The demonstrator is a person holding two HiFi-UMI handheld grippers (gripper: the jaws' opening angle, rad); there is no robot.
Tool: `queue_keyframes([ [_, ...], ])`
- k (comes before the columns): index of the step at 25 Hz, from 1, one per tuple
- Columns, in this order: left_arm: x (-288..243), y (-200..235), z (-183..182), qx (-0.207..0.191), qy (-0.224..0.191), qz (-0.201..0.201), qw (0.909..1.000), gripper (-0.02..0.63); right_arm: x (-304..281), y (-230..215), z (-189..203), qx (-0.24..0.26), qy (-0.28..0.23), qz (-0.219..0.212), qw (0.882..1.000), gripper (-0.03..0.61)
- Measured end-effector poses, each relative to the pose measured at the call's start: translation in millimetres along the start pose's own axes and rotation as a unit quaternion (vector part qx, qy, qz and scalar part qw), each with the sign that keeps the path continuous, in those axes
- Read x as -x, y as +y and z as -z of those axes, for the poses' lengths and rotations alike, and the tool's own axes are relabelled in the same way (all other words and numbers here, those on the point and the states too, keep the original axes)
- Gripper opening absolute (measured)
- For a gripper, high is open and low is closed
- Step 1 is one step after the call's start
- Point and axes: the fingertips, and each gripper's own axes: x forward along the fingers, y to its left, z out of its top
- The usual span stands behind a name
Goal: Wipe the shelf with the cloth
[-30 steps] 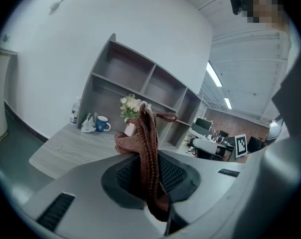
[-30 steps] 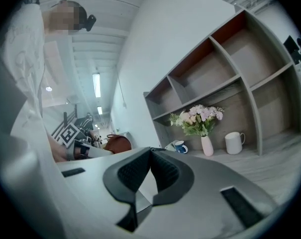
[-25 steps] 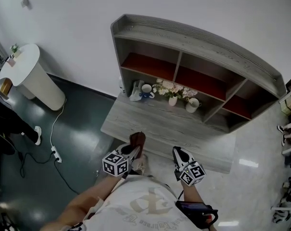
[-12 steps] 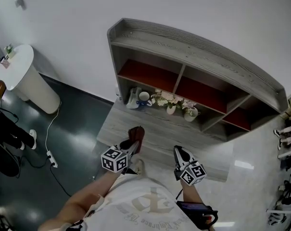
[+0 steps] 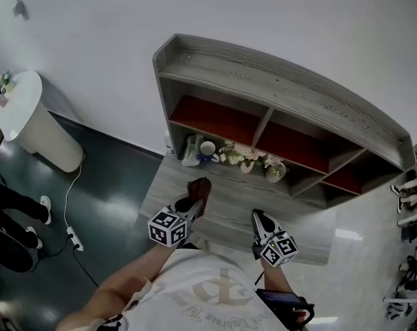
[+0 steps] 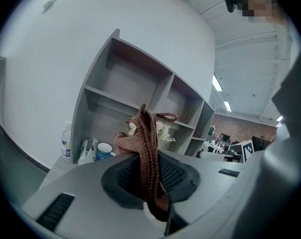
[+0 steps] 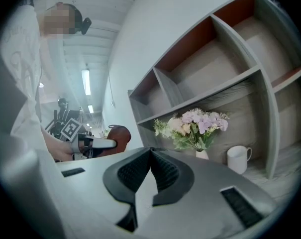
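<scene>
Frontally, one grey shelf (image 5: 277,88) with three red-backed compartments faces two hand-held grippers. The left hand-held gripper (image 5: 194,200) has its jaws clamped on the single brown knitted cloth (image 5: 200,188), held above the front of the lower board. The right hand-held gripper (image 5: 258,221) has its jaws together, with nothing between them. Two mugs, one blue-banded (image 5: 208,148) and one white (image 5: 276,170), flank the flowers (image 5: 239,154).

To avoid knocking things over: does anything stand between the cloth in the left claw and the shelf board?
Nothing visible stands between the cloth, held in the left claw, and the shelf board's bare front. Along the board's back stand a bag, a blue mug, flowers and a white mug.
</scene>
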Motion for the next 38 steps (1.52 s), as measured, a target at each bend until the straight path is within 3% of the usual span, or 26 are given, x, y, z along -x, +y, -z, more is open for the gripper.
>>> queue_keyframes([
  [8,-2.2,52.6,-51.7,-0.025,-0.014,-0.039,0.9988,0.067,-33.0,3.2,-18.1,0.016,-0.007,0.013,1.000,0.006],
  [16,-13.9,89.8,-111.7,-0.027,-0.041,-0.042,0.9979,0.067,-63.5,9.7,-27.5,0.026,-0.011,0.014,0.999,0.006],
  [22,-33.8,118.1,-159.0,-0.051,-0.043,-0.085,0.9941,0.067,-71.6,6.0,-23.9,0.023,-0.006,0.017,1.000,0.006],
  [27,-54.4,123.5,-198.2,-0.114,-0.023,-0.131,0.9846,0.066,-75.3,0.4,-18.6,0.011,-0.005,0.018,1.000,0.006],
  [32,-83.1,140.9,-225.5,-0.171,-0.019,-0.188,0.9670,0.066,-79.6,0.7,-17.9,0.006,-0.009,0.013,1.000,0.006],
  [38,-111.3,167.3,-221.6,-0.168,0.034,-0.247,0.9537,0.067,-71.2,-4.2,-10.3,-0.006,-0.012,0.022,1.000,0.006],
])
